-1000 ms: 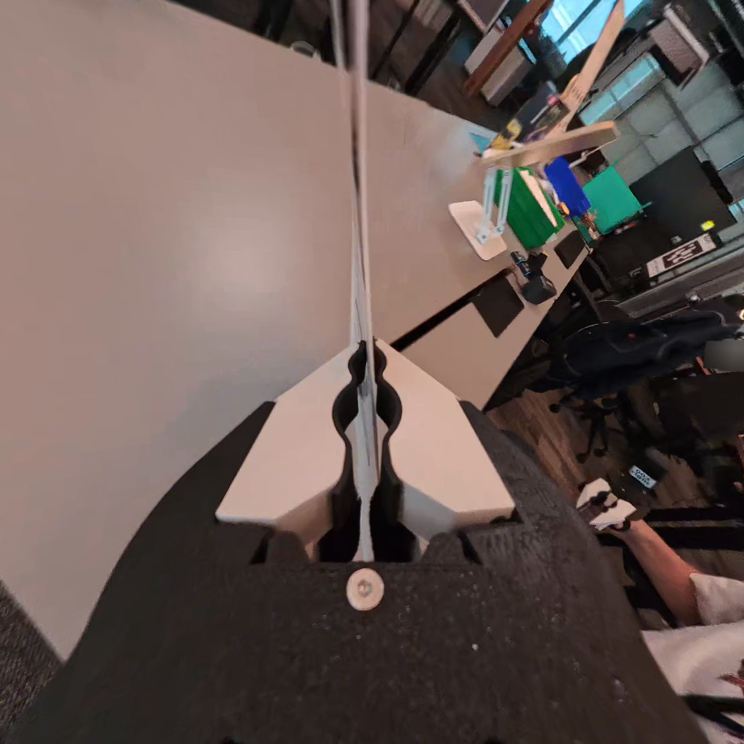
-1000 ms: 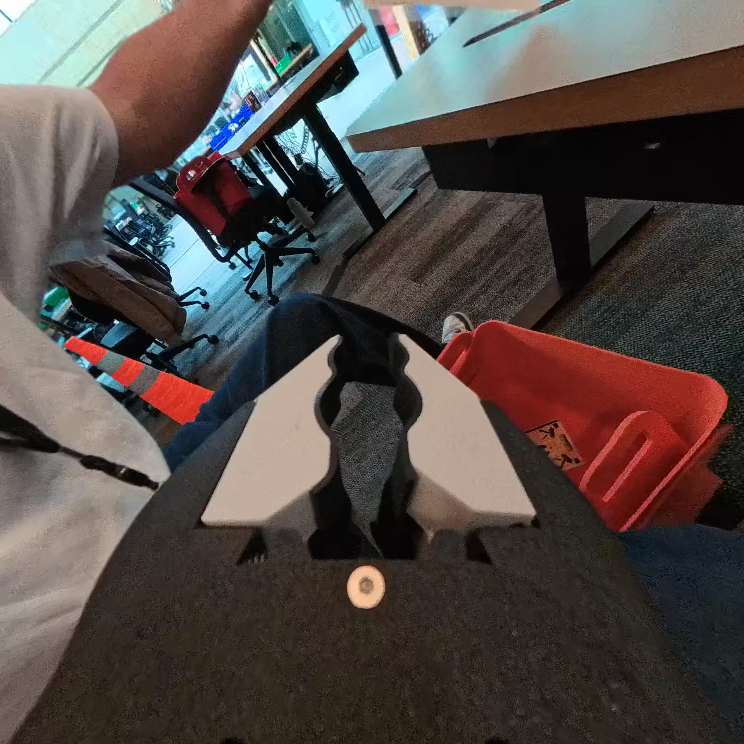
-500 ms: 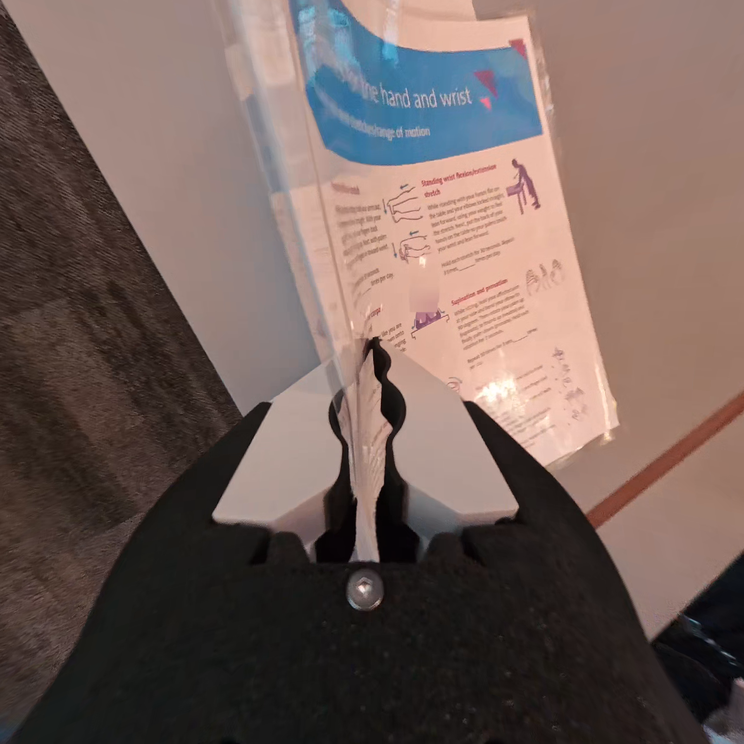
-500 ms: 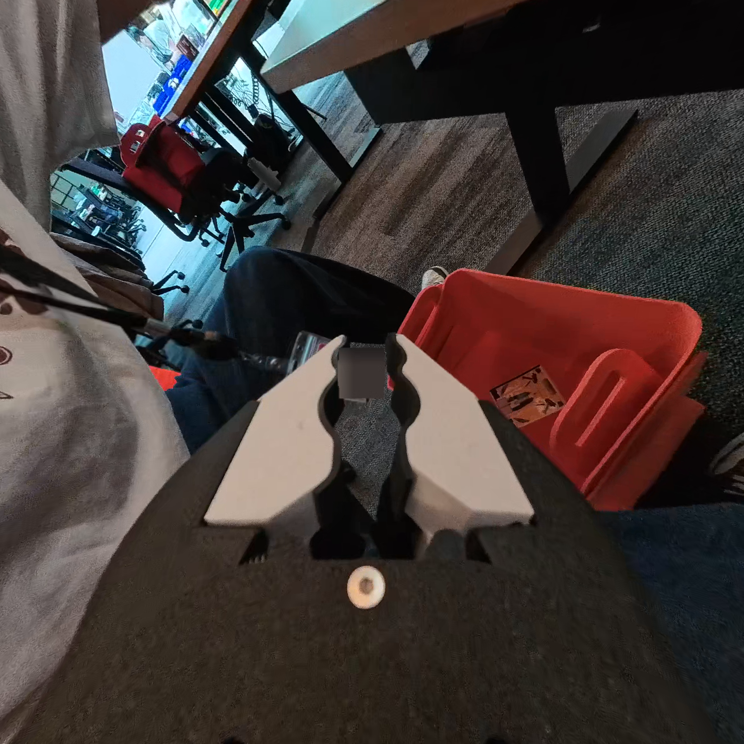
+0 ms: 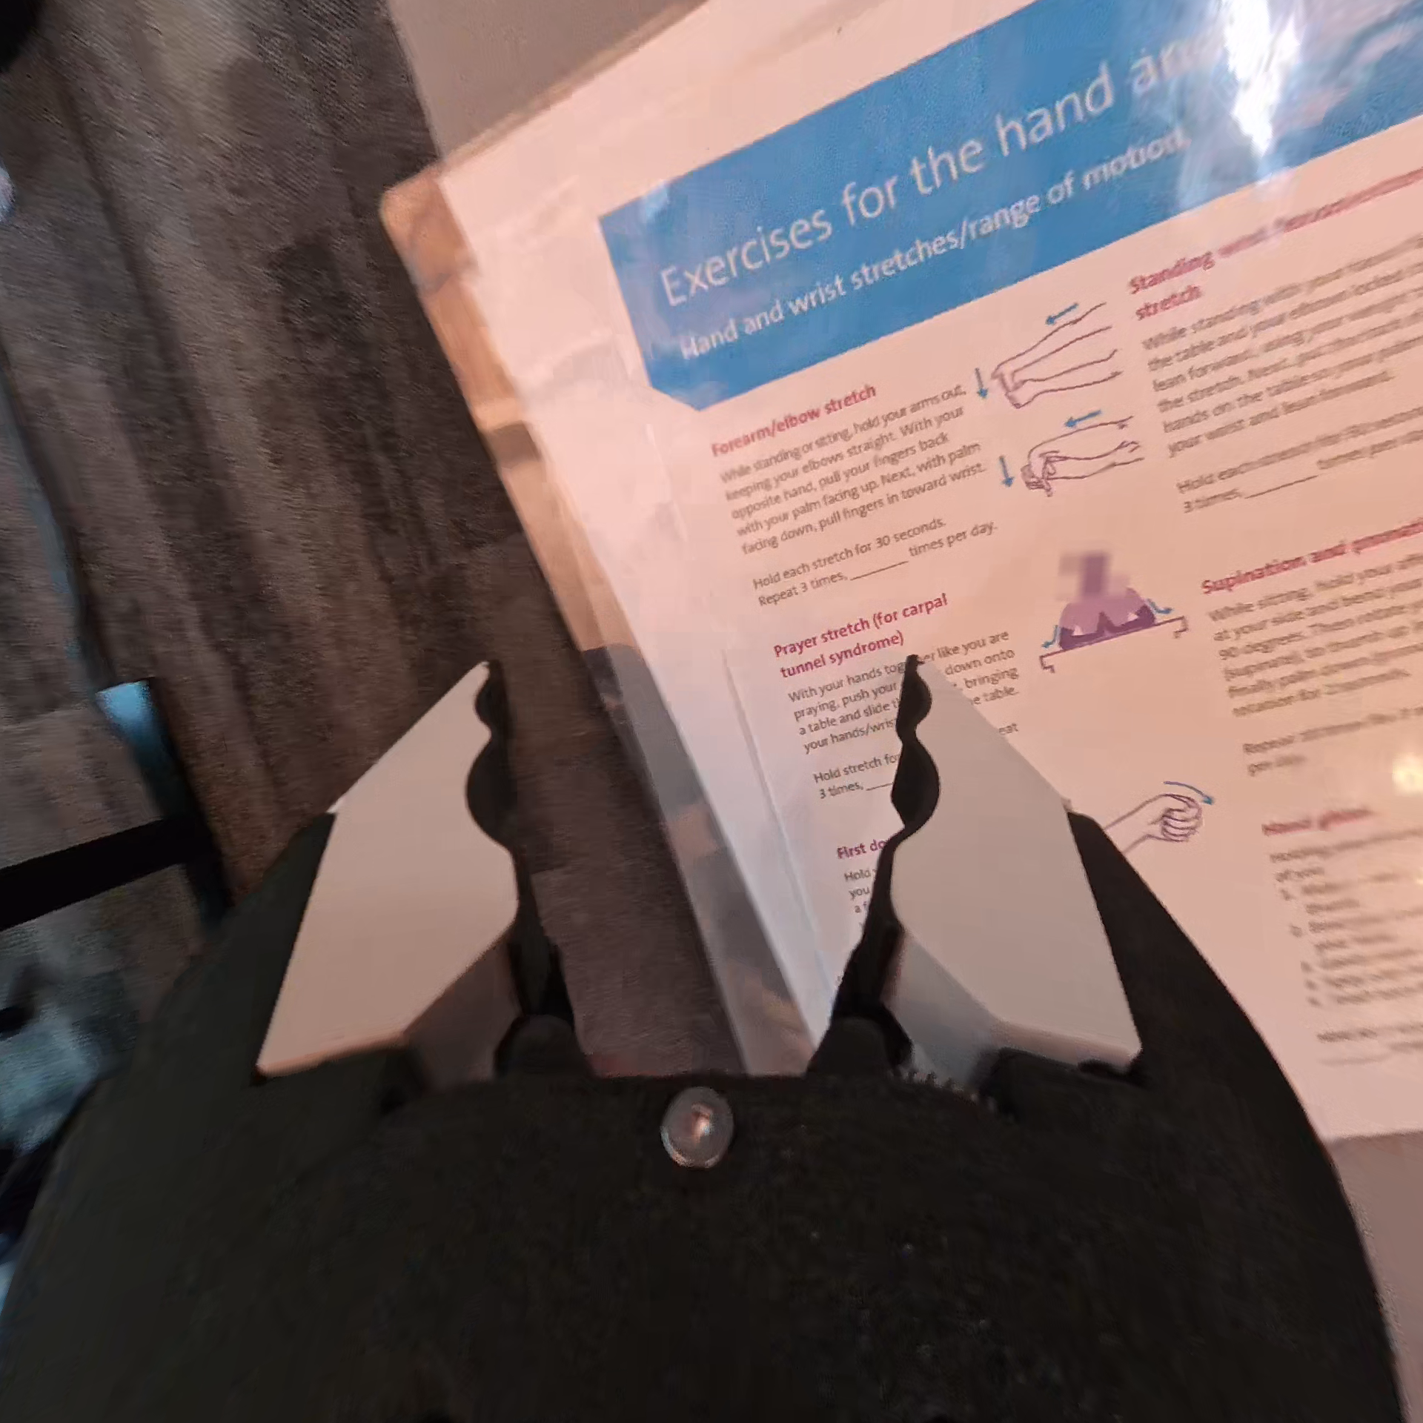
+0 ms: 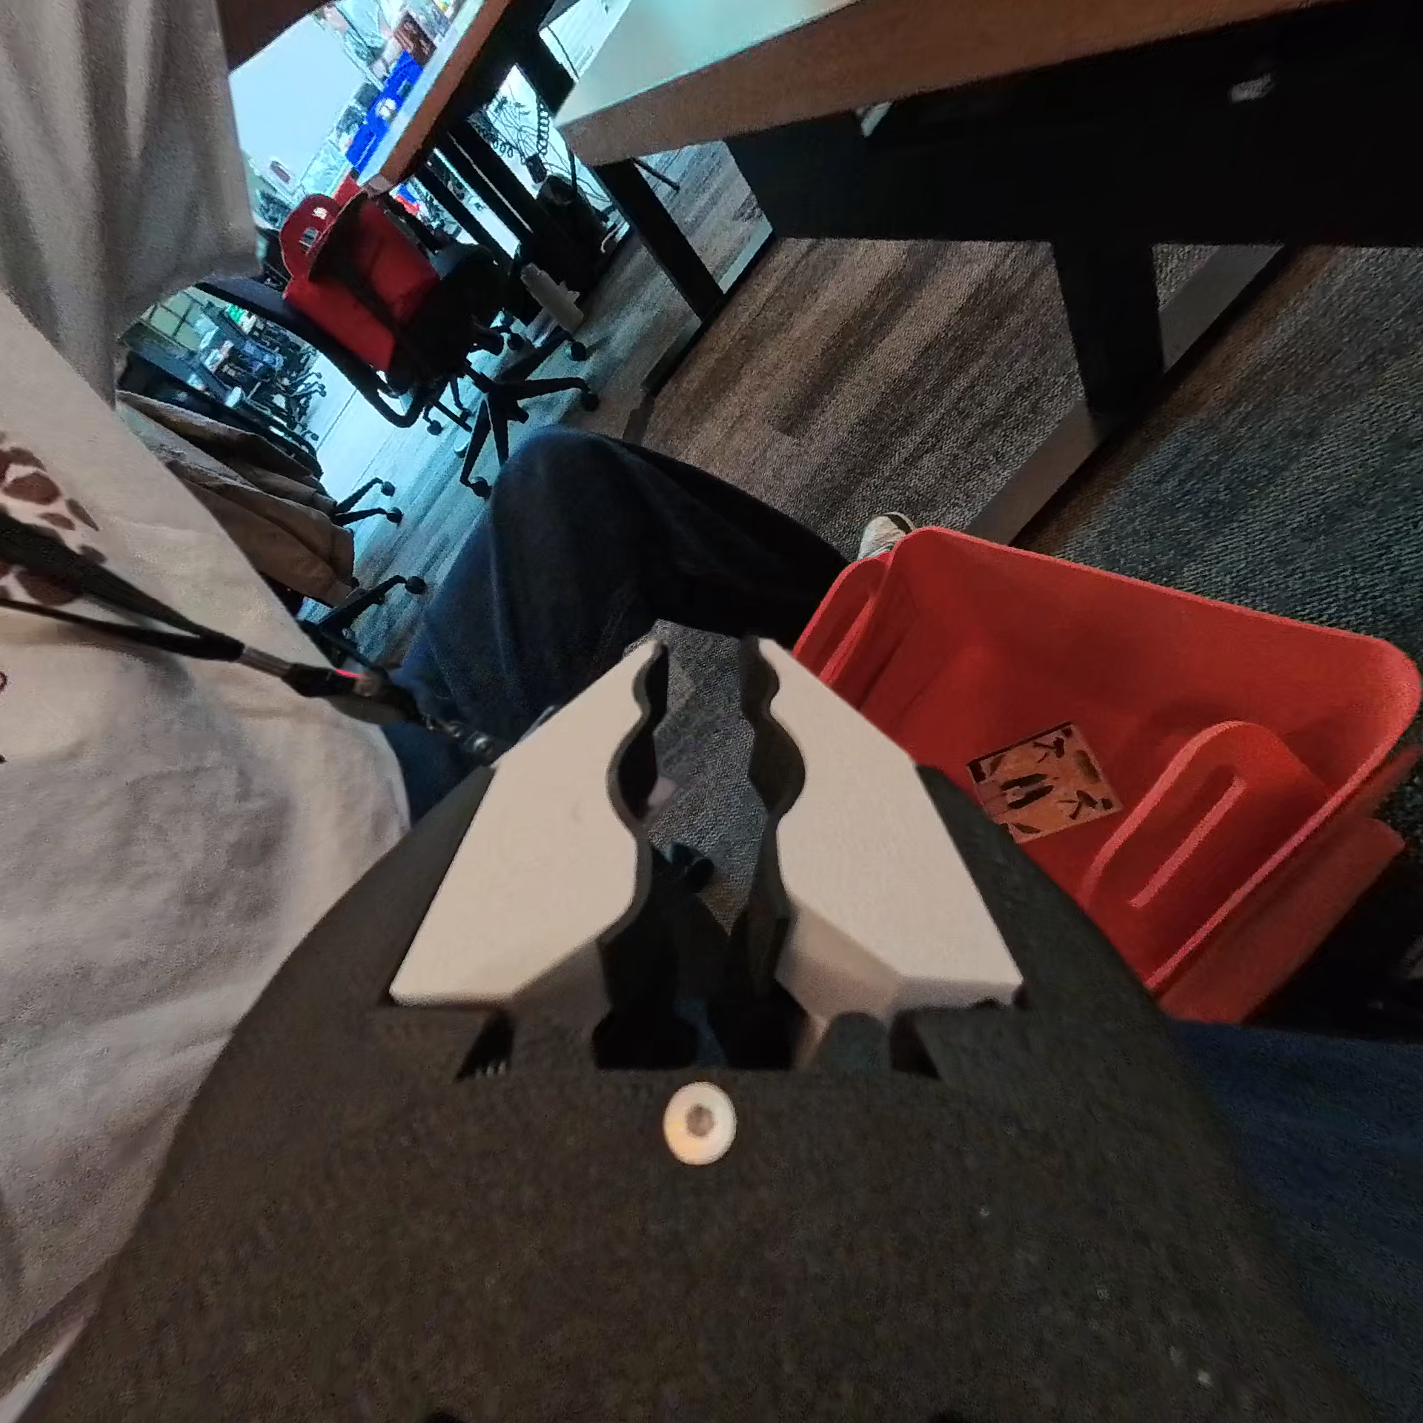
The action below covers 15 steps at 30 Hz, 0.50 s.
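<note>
Left gripper [image 5: 697, 678], fingers spread wide, with the near edge of a laminated printed sheet [image 5: 962, 539] standing in the gap between them, close to the right finger; contact with that finger cannot be told. Sheet white with a blue header band and small line drawings of arms and hands, tilted and partly glared, over a pale worktop [image 5: 493, 54] at upper left. Grey carpet [image 5: 215, 385] to the left of the sheet. Right gripper [image 6: 704, 654], held low over a person's lap, fingers parted by a narrow gap and empty. Just beyond its right finger, a red plastic bin [image 6: 1155, 693] on dark carpet, a small sticker inside. Person's dark trouser leg [image 6: 616, 539] ahead, red office chair [image 6: 362, 285] farther off.
</note>
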{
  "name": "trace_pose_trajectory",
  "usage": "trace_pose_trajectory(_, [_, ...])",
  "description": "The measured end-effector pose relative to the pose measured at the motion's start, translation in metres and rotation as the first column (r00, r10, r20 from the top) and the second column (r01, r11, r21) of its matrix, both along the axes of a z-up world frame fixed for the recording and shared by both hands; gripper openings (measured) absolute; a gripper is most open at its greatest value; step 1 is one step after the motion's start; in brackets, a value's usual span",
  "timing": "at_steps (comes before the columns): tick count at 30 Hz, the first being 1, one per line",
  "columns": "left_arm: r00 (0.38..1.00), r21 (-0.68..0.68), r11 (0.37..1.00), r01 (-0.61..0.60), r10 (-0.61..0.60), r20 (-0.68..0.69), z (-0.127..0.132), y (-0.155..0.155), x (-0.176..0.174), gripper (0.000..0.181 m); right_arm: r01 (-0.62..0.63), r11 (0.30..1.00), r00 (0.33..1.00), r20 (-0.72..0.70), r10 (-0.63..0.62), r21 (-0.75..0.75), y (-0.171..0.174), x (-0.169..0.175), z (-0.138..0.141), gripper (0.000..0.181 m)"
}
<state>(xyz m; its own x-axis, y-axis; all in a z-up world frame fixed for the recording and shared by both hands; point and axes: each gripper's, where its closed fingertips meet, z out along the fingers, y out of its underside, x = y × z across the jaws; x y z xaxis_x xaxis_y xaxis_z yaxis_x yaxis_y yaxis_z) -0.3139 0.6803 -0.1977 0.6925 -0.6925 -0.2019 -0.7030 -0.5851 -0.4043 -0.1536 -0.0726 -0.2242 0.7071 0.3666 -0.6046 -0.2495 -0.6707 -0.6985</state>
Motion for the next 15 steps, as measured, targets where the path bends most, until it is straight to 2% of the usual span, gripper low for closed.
trace_pose_trajectory(1, [0.999,0.053,0.999,0.012,-0.009,-0.053,0.007,0.002,-0.004,0.101,-0.012,1.000,1.000,0.005,0.012,0.006,0.001,-0.003,0.001,0.017])
trace_pose_trajectory(3, [0.996,0.147,0.987,0.057,-0.047,-0.070,0.030,-0.001,-0.002,0.100,-0.031,0.999,0.999,0.014,0.031,0.022,0.003,-0.006,0.003,0.017])
trace_pose_trajectory(5, [0.994,0.220,0.970,0.106,-0.106,-0.012,0.063,-0.020,0.008,0.099,-0.055,0.998,0.998,0.019,0.054,0.013,0.003,-0.008,0.001,0.018])
trace_pose_trajectory(7, [0.977,0.267,0.949,0.167,-0.195,0.084,0.097,-0.063,0.019,0.099,-0.047,0.999,0.997,0.065,0.046,0.014,0.004,-0.005,0.001,0.017])
trace_pose_trajectory(8, [0.958,0.289,0.937,0.195,-0.246,0.150,0.113,-0.094,0.023,0.099,-0.019,0.999,0.996,0.090,0.016,0.031,0.007,-0.001,0.004,0.017])
trace_pose_trajectory(10, [0.874,0.318,0.911,0.263,-0.365,0.322,0.140,-0.178,0.031,0.094,0.043,0.997,0.992,0.117,-0.051,0.071,0.012,0.005,0.014,0.018])
trace_pose_trajectory(12, [0.706,0.350,0.863,0.364,-0.501,0.501,0.155,-0.288,0.033,0.079,0.089,0.991,0.986,0.129,-0.102,0.105,0.013,0.010,0.022,0.019])
trace_pose_trajectory(14, [0.534,0.416,0.813,0.407,-0.582,0.614,0.156,-0.397,0.025,0.078,0.124,0.986,0.978,0.152,-0.141,0.116,0.012,0.013,0.024,0.021])
trace_pose_trajectory(15, [0.475,0.408,0.815,0.411,-0.574,0.667,0.146,-0.447,0.020,0.074,0.132,0.985,0.975,0.166,-0.149,0.113,0.010,0.015,0.024,0.021])
